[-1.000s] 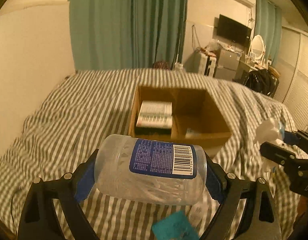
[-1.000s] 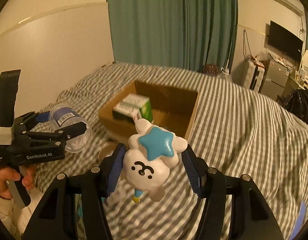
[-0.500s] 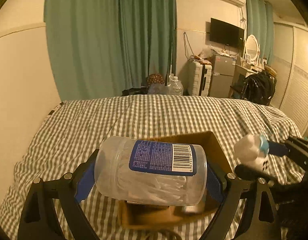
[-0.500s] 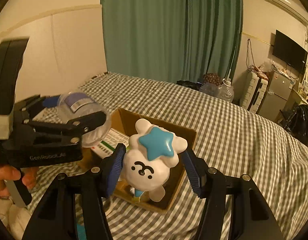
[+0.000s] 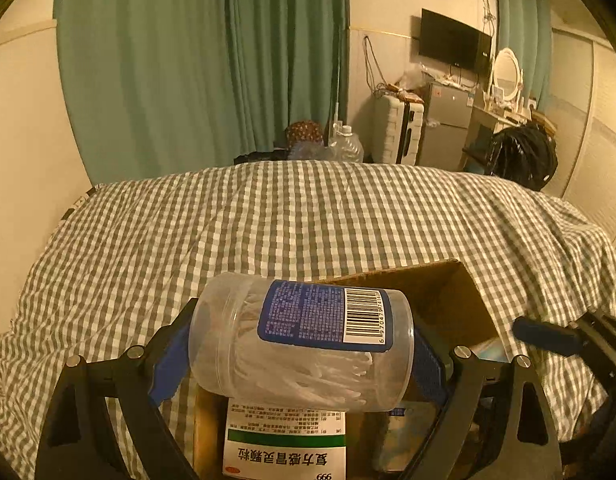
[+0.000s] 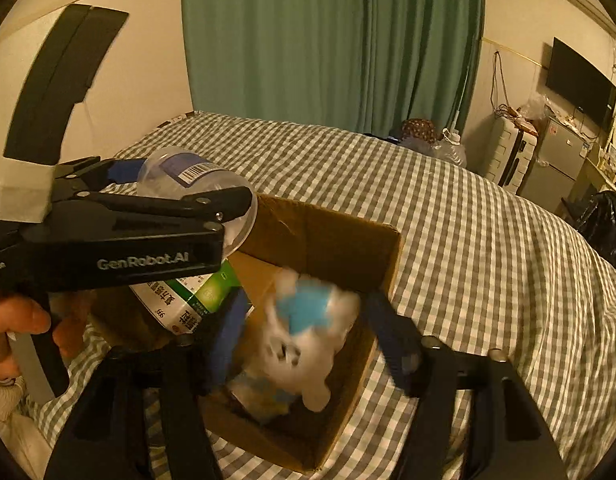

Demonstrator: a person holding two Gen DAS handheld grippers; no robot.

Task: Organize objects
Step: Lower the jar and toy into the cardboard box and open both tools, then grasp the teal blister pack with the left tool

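Observation:
My left gripper [image 5: 300, 344] is shut on a clear plastic jar [image 5: 304, 360] of cotton swabs with a blue barcode label, held sideways above the left part of an open cardboard box [image 5: 448, 292]. A white and green medicine box [image 5: 284, 448] lies in the box under the jar. In the right wrist view my right gripper [image 6: 308, 340] hangs over the cardboard box [image 6: 392, 264] with its blue pads apart. Between them a white plush toy [image 6: 308, 332] with a blue star is blurred and clear of both pads. The left gripper [image 6: 196, 184] and jar [image 6: 180, 172] show at the left.
The box sits on a bed with a grey and white checked cover [image 5: 268, 220]. A pale wall [image 5: 24, 140] runs along the bed's left side and a green curtain [image 5: 208, 60] hangs beyond it. A person's hand [image 6: 12, 320] holds the left gripper.
Both grippers have moved forward over the box. The right gripper's pads have parted from the plush toy, which now blurs downward into the box. The jar stays held.

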